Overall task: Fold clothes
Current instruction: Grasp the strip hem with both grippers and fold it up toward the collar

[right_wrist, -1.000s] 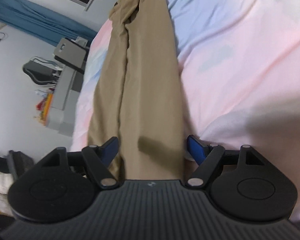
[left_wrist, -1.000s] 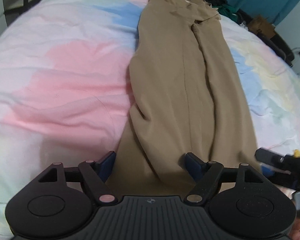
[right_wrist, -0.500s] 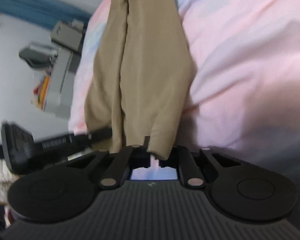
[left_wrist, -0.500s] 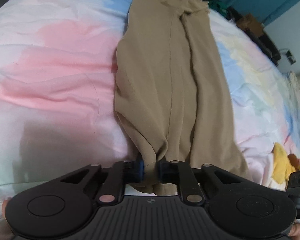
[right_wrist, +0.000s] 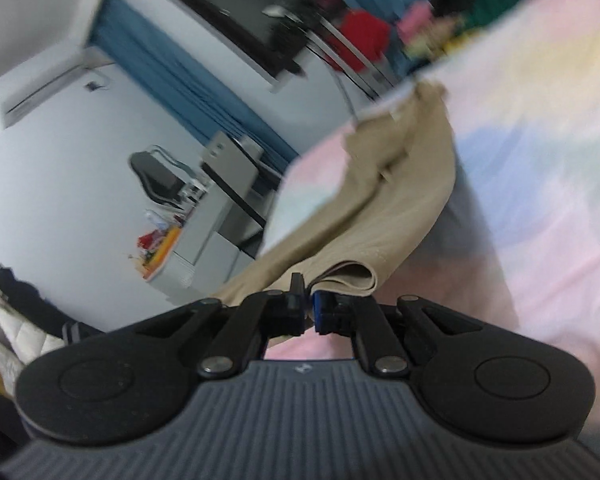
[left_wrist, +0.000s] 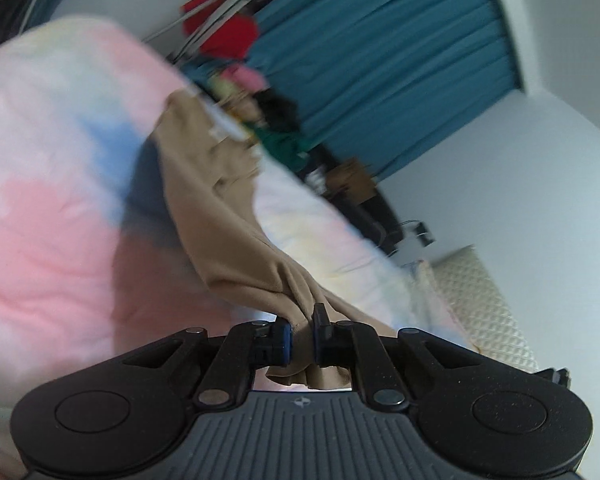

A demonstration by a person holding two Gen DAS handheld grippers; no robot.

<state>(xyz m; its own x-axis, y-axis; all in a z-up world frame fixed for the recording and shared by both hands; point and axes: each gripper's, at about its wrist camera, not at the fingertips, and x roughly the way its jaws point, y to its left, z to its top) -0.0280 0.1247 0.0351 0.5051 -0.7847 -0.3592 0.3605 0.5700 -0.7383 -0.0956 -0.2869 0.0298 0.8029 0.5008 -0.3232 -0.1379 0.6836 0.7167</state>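
trousers (left_wrist: 220, 216) run lengthwise away over bedspread (left_wrist: 52, 208); left gripper (left_wrist: 302, 338) & right gripper (right_wrist: 308, 306) each clamp near-end fabric.

bedroom: pastel bed (left_wrist: 52, 208), curtains (left_wrist: 380, 64)

the trousers' (left_wrist: 228, 232) far end is smeared by motion blur; the clothes pile (left_wrist: 260, 92) beyond the bed's far edge cannot be resolved.
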